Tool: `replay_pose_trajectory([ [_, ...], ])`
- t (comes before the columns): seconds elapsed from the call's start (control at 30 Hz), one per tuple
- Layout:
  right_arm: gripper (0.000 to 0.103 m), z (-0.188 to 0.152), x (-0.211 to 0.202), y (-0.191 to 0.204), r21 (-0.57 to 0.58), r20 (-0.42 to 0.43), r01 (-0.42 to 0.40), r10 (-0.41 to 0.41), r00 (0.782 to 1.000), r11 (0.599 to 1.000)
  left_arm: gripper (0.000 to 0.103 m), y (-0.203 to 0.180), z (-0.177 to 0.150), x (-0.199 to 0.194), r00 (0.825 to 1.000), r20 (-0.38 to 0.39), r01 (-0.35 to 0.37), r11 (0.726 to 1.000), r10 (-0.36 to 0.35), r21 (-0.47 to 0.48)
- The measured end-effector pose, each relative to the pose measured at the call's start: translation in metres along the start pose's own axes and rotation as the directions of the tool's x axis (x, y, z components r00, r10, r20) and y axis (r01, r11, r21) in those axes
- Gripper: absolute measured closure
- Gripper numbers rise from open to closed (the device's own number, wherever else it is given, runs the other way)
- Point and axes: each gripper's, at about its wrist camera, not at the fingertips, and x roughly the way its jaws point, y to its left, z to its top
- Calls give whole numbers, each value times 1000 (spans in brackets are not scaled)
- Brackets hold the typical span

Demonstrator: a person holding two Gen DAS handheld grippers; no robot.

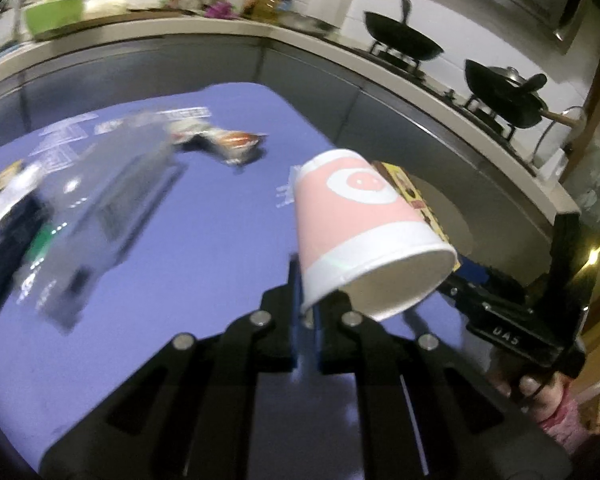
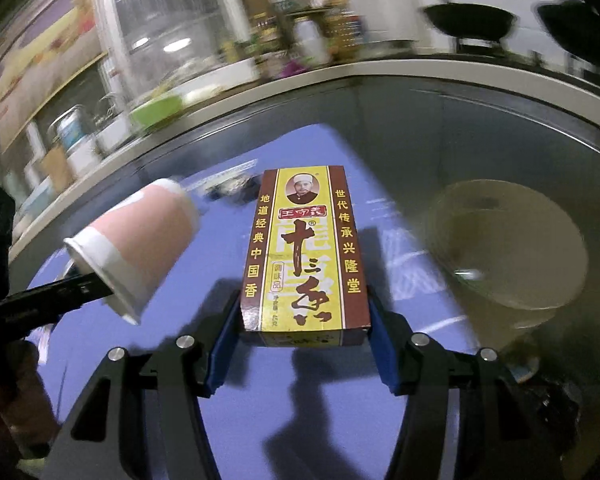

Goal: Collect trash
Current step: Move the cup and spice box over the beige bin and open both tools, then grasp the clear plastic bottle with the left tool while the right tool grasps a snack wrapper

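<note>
Mid-run, both tools loaded. Left gripper (image 1: 306, 280) is pinched nearly together on the rim wall of the paper cup (image 1: 360, 224), one blue pad inside, one outside. Cup hangs tipped, mouth toward the camera, well clear of the blue mat (image 1: 220, 260). Right gripper (image 2: 300, 344) clamps the spice box (image 2: 304, 252) across its short sides, blue pads flat on both edges, box level and lifted off the mat.

Beige bin (image 2: 512, 248) sits at the right, just off the mat edge, near the box. Looks like both pieces are headed there; neither is dropped yet. I can't see what's inside the bin.

Still left on the mat: a clear plastic bottle (image 1: 100, 208) lying on its side, a crumpled snack wrapper (image 1: 236, 146) beyond it, plus something dark and green at the far left edge, too blurred to name. So I'd say under half done.

Materials:
- cup: thin paper, pink with white bands, tapered, empty, rolled lip; crushes easily under the pinch.
- box: rigid card, glossy print, yellow/brown, flat rectangular, sharp corners.
- bottle: transparent, smooth, likely to roll.
- wrapper: foil-like, wrinkled, irregular.
- mat: matte, smooth.
</note>
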Motion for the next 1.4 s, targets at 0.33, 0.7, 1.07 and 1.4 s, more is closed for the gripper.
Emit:
replay_pose_trajectory([
  [0.33,48,17,-6,-143,267,-51,144,-135,990,953,98,-122,73,127,972,-166,172,985,-164,34],
  [0.7,32,13,-15,-184,407,37,158,-188,981,900,85,-162,80,209,944,-287,157,987,-162,-38],
  [1.07,42,30,-14,-154,366,88,-21,-12,996,930,85,-88,33,83,998,-68,5,994,3,110],
  [1.4,49,104,49,-59,264,-26,-328,347,937,907,84,68,19,-68,941,130,-282,937,312,-206],
])
